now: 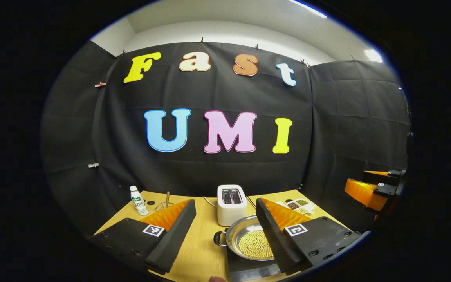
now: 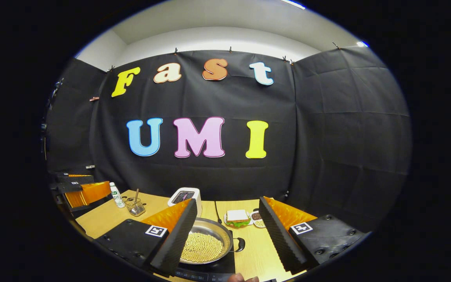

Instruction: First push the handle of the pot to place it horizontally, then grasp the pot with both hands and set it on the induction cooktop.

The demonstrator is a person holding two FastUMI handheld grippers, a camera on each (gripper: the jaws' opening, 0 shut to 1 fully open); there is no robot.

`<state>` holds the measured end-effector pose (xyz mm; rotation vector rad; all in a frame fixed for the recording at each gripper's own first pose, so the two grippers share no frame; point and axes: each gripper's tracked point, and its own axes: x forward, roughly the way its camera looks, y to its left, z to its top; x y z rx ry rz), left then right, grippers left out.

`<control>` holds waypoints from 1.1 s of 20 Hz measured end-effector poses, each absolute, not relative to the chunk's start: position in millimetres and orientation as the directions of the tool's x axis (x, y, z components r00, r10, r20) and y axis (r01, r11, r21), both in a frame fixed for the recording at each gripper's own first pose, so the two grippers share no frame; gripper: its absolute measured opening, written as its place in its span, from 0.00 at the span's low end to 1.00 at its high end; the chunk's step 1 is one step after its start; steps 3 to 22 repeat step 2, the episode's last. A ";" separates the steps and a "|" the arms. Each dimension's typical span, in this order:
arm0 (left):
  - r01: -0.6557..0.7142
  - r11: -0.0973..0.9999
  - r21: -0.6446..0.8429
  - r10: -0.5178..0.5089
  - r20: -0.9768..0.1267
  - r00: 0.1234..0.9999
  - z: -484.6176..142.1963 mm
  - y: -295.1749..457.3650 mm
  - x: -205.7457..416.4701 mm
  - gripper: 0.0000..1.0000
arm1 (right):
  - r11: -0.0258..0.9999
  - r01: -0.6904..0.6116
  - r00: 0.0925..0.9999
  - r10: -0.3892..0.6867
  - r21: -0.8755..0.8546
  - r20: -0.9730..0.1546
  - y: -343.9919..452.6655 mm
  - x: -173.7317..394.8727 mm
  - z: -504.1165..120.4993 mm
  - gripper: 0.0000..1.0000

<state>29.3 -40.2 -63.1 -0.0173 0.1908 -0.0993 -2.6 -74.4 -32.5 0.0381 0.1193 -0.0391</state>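
- Bottle (image 1: pixel 138 200): white with a green label, upright near the bench's (image 1: pixel 202 250) far left corner; contents not visible.
- Wire basket (image 2: pixel 135 207): just right of the bottle near the far edge; a brown stick stands in it.
- Toaster (image 1: pixel 231 205): white, at the middle of the far edge, slot facing up; its cord trails over the bench.
- Pot (image 1: pixel 249 237): shallow round steel vessel with a bright rim and a black loop handle on each side, one showing in the left gripper view and the opposite one (image 2: pixel 240 244) in the right gripper view. The handles lie roughly level, to the sides. A layer of small pale yellow beans (image 2: pixel 202 246) covers the bottom.
- Induction cooktop (image 2: pixel 210 270): flat black slab at the bench's near edge; the pot sits on it.
- Sandwich (image 2: pixel 237 216): on a small plate beyond the pot, toward the far edge.
- Divided dish (image 1: pixel 298 205): right of the toaster near the far right corner; compartments hold dark, green and pale grains.
- Left gripper (image 1: pixel 225 211): fingers spread wide, nothing between them, raised over the bench with the pot behind its right-hand finger.
- Right gripper (image 2: pixel 227 213): fingers spread wide, holding nothing; the pot lies partly behind its left-hand finger.
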 end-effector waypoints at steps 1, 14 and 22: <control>0.097 0.995 -0.031 -0.101 -0.196 0.975 -65.8 -41.6 30.0 0.95 | 0.999 0.032 0.993 -0.028 0.031 -0.116 -72.2 -1.8 -32.9 0.98; 0.097 0.995 -0.036 -0.102 -0.206 0.973 -68.3 -42.8 29.2 0.95 | 0.999 0.021 0.994 -0.018 0.024 -0.111 -69.8 -1.5 -32.3 0.98; 0.097 0.995 -0.036 -0.102 -0.206 0.973 -68.3 -42.8 29.2 0.95 | 0.999 0.021 0.994 -0.018 0.024 -0.111 -69.8 -1.5 -32.3 0.98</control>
